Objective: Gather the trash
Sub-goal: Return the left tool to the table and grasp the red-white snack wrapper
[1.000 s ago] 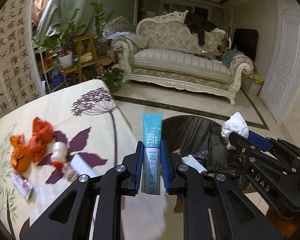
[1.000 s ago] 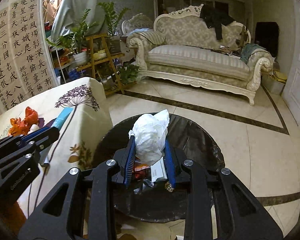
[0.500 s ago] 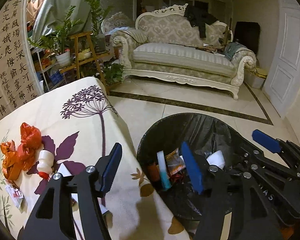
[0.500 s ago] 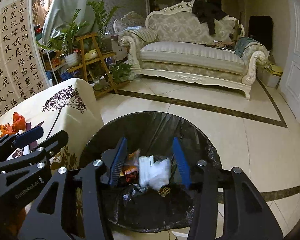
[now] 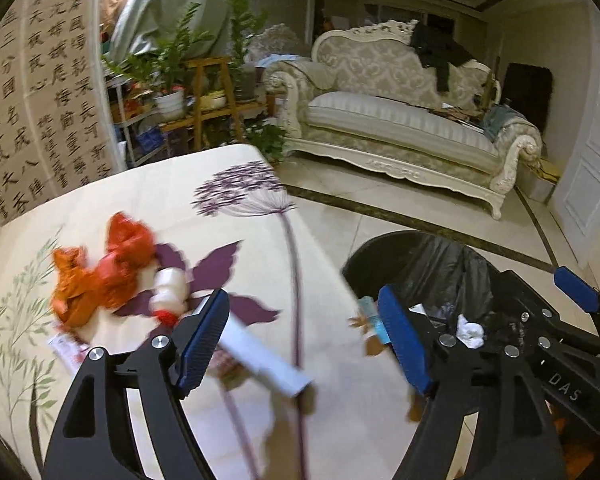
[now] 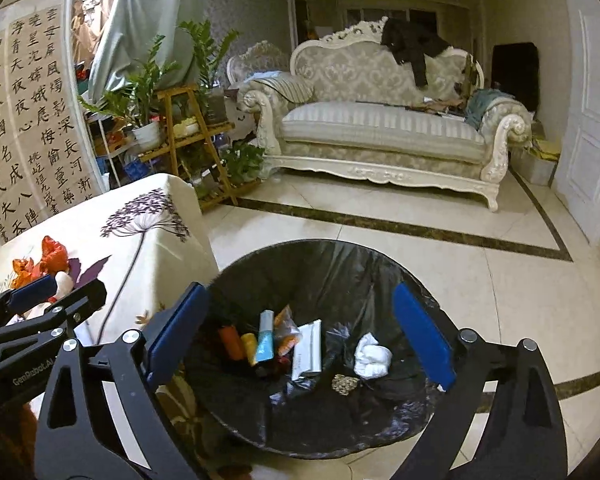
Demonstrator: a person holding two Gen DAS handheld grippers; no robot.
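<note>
Two claws are both spread wide with nothing between their blue pads: the left claw hangs over the near edge of the floral-cloth bench, the right claw over the round bin lined with a black plastic bag on the tiled floor beside the bench.

Trash left on the bench:
- crumpled orange-red plastic wrappers, light and soft; they will likely crush flat, so pinch a bunched fold
- small white plastic bottle with a red cap, lying on its side touching the wrappers; stiff, smooth, apt to roll, best taken across its body
- long white flat box or packet, partly behind the left pad; light, grip across the narrow width
- small printed sachet at the wrappers' near side, thin and flat, hard to get under

The bin already holds a teal tube, a white paper wad and other scraps.

Bottle and wrappers touch, so one may drag the other. The view is motion-blurred
</note>
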